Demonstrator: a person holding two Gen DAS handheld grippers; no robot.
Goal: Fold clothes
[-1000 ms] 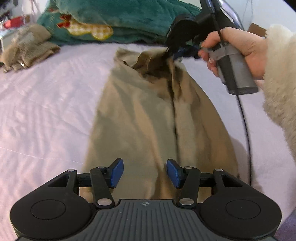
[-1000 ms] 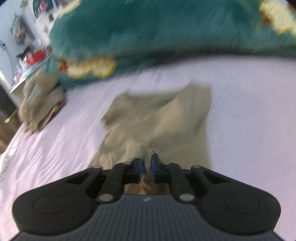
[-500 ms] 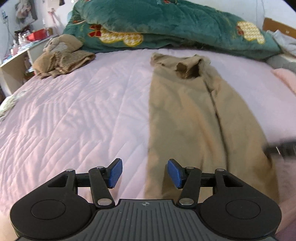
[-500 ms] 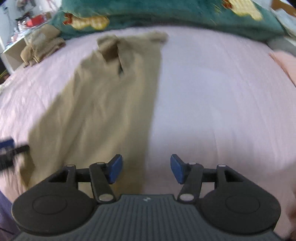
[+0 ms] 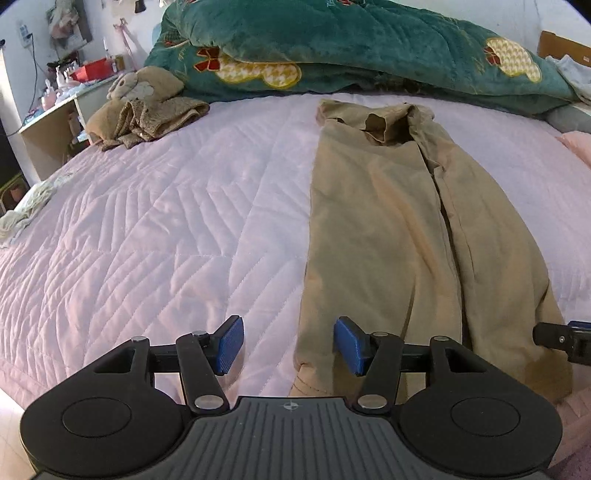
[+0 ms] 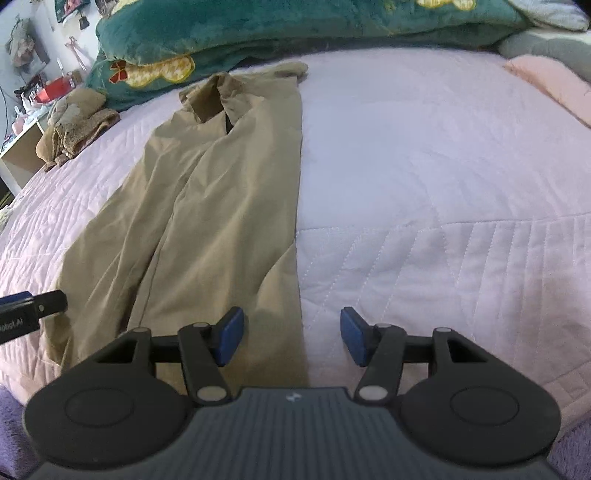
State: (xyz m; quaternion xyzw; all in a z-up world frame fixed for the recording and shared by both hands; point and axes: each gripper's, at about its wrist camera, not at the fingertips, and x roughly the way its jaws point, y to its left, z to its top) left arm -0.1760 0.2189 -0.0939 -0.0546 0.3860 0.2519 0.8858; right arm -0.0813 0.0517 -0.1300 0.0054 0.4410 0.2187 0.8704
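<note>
On the bed [image 5: 147, 221], tan trousers [image 5: 388, 221] lie lengthwise, waistband far.

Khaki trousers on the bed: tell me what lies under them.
The khaki trousers lie flat, folded lengthwise, directly on the pink quilted bedspread, which shows on both sides of them. Whatever might sit beneath the fabric is covered; no bulge suggests anything there.

Left wrist view: the bed [image 5: 155, 206] is seen from low at its near edge, tilted downward, left of the tan garment [image 5: 388, 229].
Right wrist view: the same is seen from the garment's right.
Shared: garment, green quilt [image 6: 229, 29].
</note>
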